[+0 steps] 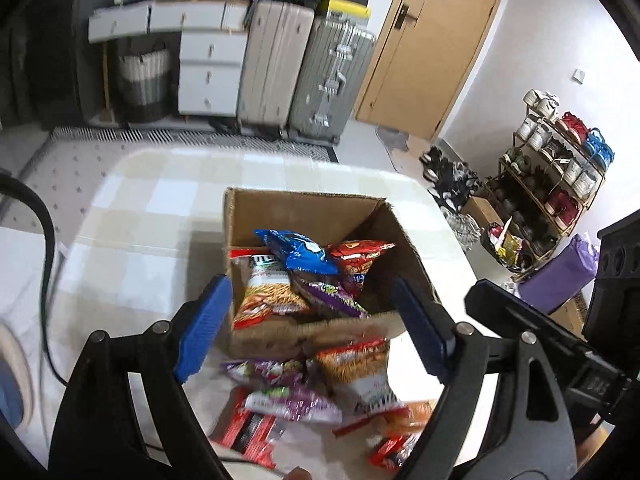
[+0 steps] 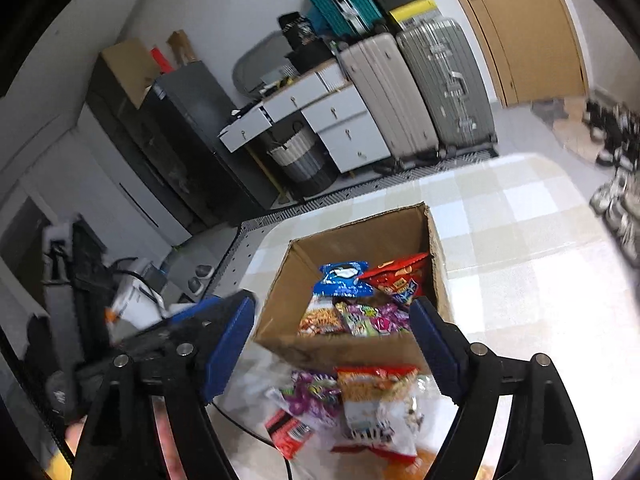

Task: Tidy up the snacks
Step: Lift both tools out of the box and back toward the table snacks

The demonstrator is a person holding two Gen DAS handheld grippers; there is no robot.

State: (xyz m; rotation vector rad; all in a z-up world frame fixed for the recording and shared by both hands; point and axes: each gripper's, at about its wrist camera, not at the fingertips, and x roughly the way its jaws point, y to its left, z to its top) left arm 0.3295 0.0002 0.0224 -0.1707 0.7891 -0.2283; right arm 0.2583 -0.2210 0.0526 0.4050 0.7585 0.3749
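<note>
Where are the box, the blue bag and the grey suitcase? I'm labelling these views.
box (image 1: 304, 208), left wrist view, inner back wall
blue bag (image 2: 344, 280), right wrist view, front face
grey suitcase (image 1: 328, 80), left wrist view, ribbed front

Two upright suitcases stand beside white drawers, near a wooden door and shoe rack.

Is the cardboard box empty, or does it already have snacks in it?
Partly filled. The cardboard box holds several packets, among them a blue bag and a red bag; more packets lie outside it on the table.
</note>
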